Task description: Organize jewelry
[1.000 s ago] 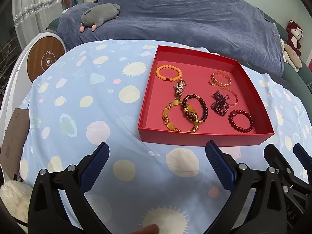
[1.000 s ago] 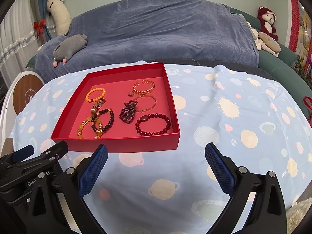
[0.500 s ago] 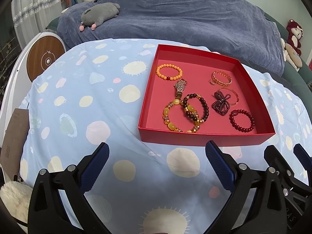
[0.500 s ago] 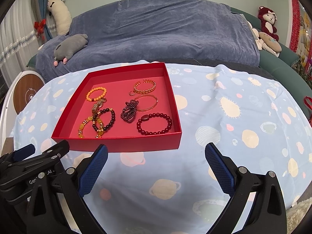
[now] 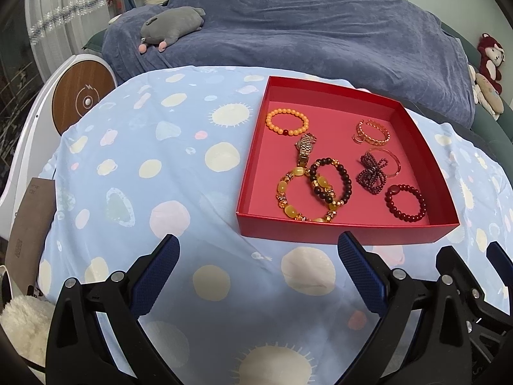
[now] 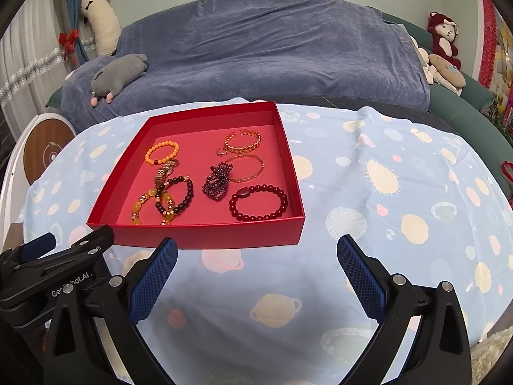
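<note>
A: Which step is in hand?

B: Approach, prob. Nothing's gripped yet. Left gripper (image 5: 258, 258) is held w/ jaws apart, short of the red tray (image 5: 336, 232) on the counter (image 5: 128, 166); right gripper (image 6: 256, 258) likewise, jaws apart, nothing held.

A: Jewelry?

B: All in the tray: orange bracelet (image 5: 287, 123), tangled yellow bracelet (image 5: 304, 197) and dark bracelet (image 5: 332, 181), red bracelet (image 5: 405, 202). Next, those two should be separated w/ care.
</note>
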The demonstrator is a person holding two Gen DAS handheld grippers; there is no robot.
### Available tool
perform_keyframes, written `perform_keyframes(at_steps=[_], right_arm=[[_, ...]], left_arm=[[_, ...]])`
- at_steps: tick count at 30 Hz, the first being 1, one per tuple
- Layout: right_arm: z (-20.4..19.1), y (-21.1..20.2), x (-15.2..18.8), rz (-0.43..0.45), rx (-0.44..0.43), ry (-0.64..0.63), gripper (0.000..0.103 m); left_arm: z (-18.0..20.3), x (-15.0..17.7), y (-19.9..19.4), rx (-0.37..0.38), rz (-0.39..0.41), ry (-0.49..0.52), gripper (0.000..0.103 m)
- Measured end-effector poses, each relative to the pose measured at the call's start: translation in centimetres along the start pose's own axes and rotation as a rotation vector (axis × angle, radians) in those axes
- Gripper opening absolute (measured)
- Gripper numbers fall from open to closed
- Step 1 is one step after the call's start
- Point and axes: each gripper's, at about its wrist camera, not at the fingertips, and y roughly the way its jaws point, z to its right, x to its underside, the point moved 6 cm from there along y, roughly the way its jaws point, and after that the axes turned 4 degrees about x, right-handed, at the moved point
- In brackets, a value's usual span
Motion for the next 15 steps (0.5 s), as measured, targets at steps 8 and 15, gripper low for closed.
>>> perform_keyframes(at_steps=[8, 15], right_arm=[[-0.05, 0.03, 0.03, 0.001, 0.000, 0.000, 0.096], [-0.01, 0.02, 0.03, 0.001, 0.000, 0.000, 0.096]], left_arm=[[0.05, -0.02, -0.05, -0.005, 0.001, 0.005, 0.094], [0.11, -0.11, -0.10, -0.009, 0.001, 0.013, 0.094]])
